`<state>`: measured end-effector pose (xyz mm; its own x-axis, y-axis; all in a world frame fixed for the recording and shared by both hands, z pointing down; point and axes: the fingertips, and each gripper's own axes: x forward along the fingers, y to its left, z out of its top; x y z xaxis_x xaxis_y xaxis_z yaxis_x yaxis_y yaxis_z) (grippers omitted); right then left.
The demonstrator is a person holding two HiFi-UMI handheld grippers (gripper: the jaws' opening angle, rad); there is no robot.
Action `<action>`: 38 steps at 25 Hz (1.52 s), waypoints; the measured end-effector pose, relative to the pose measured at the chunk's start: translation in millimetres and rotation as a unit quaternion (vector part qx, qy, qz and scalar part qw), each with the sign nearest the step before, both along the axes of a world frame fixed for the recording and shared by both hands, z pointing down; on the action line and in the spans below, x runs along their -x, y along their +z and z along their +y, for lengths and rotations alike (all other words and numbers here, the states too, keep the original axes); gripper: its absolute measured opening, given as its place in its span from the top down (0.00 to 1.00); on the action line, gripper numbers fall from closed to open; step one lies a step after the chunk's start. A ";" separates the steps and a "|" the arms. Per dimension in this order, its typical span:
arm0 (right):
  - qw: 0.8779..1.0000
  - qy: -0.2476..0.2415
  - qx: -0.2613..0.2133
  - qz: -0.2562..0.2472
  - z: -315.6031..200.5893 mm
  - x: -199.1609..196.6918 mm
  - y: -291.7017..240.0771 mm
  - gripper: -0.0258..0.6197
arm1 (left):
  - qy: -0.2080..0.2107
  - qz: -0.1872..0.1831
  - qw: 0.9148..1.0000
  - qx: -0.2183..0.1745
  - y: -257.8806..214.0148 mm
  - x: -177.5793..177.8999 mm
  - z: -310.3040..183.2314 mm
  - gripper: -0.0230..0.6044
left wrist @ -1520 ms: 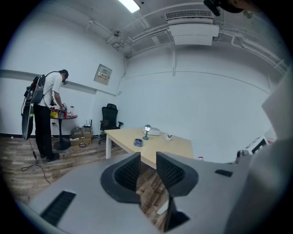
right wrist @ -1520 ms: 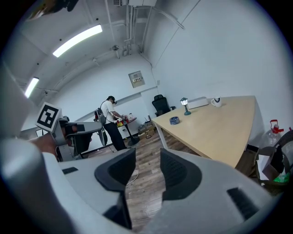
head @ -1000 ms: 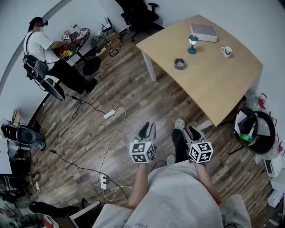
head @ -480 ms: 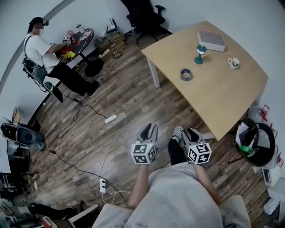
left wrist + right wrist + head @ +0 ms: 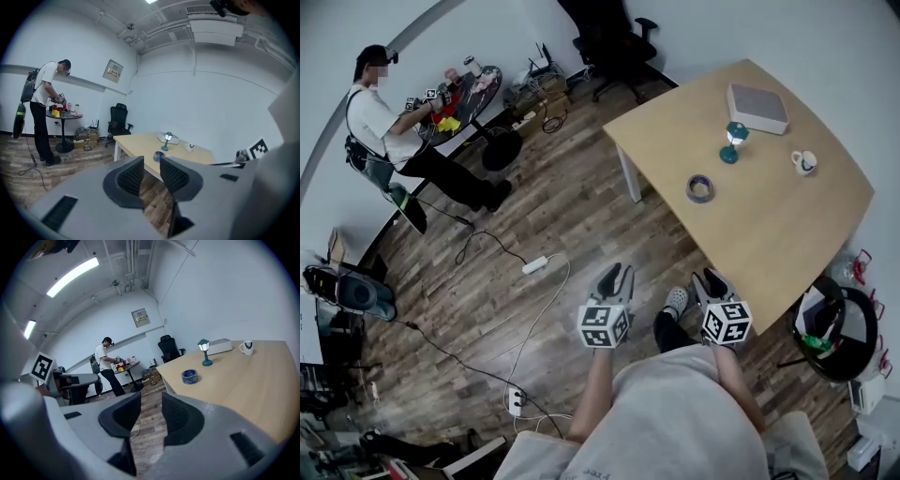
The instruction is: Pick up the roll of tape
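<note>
- The left gripper [image 5: 151,169] has its two ribbed dark jaws a narrow gap apart, with nothing between them but floor and the far table edge.
- The right gripper [image 5: 151,411] also has its jaws parted by a similar gap, and it holds nothing.
- Seen from the head view, both grippers are held side by side in front of the wearer's waist, each with its marker cube facing up, above the wood-plank floor [image 5: 581,216] and short of the table.
- One light shoe [image 5: 676,300] of the wearer shows between the two grippers.
- The roll of tape [image 5: 700,188], blue-grey, lies flat on the light wooden table [image 5: 769,234] near the edge that faces the grippers and well apart from both.
- Just beyond the tape stands a small teal lamp [image 5: 732,142].
- A white mug [image 5: 804,162] sits to the lamp's right.
- A flat grey box [image 5: 757,108] rests near the table's far corner.
- A white power strip [image 5: 534,265] and its cable trail across the floor to the left of the grippers.
- At the far wall, a second person [image 5: 384,122] in a white shirt stands at a small round table [image 5: 478,89] cluttered with colourful items.
- A black office chair [image 5: 614,42] is parked in the corner.
</note>
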<state>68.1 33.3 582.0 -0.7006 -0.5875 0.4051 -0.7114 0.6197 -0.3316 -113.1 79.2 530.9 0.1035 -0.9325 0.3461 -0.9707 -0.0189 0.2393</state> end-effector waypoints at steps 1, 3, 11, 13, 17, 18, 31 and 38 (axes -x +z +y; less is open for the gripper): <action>1.000 0.000 0.004 0.000 -8.0 2.3 2.1 0.74 | 0.001 0.001 1.000 0.001 1.2 2.0 -7.5 0.80; 1.000 -0.002 0.009 -0.001 -25.8 8.8 4.5 0.74 | 0.006 0.001 1.000 0.004 3.4 4.4 -25.5 0.81; 1.000 -0.004 0.007 -0.006 -95.3 25.4 4.4 0.74 | 0.036 -0.010 0.999 0.006 2.9 8.2 -103.6 0.80; 1.000 -0.001 0.006 -0.008 -111.8 25.3 5.3 0.74 | 0.044 -0.012 0.999 0.005 3.4 7.7 -119.9 0.80; 1.000 0.014 0.007 -0.015 -142.1 21.8 7.9 0.74 | 0.056 -0.018 0.998 0.008 7.9 7.7 -144.1 0.80; 1.000 0.018 0.007 -0.017 -147.9 22.0 8.5 0.74 | 0.061 -0.024 0.998 0.009 8.6 9.1 -148.4 0.80; 0.999 -0.025 0.002 0.022 -160.4 44.5 21.2 0.74 | 0.061 -0.010 0.998 0.012 27.0 25.1 -176.1 0.81; 0.999 -0.018 0.017 0.040 -170.1 29.3 31.0 0.74 | 0.066 0.003 0.998 0.014 33.3 32.7 -196.5 0.81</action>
<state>38.9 -136.8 613.1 -0.6858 -0.5475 0.4795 -0.7138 0.6346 -0.2964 -145.8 -117.3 564.2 0.2263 -0.9008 0.3706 -0.9588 -0.1388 0.2480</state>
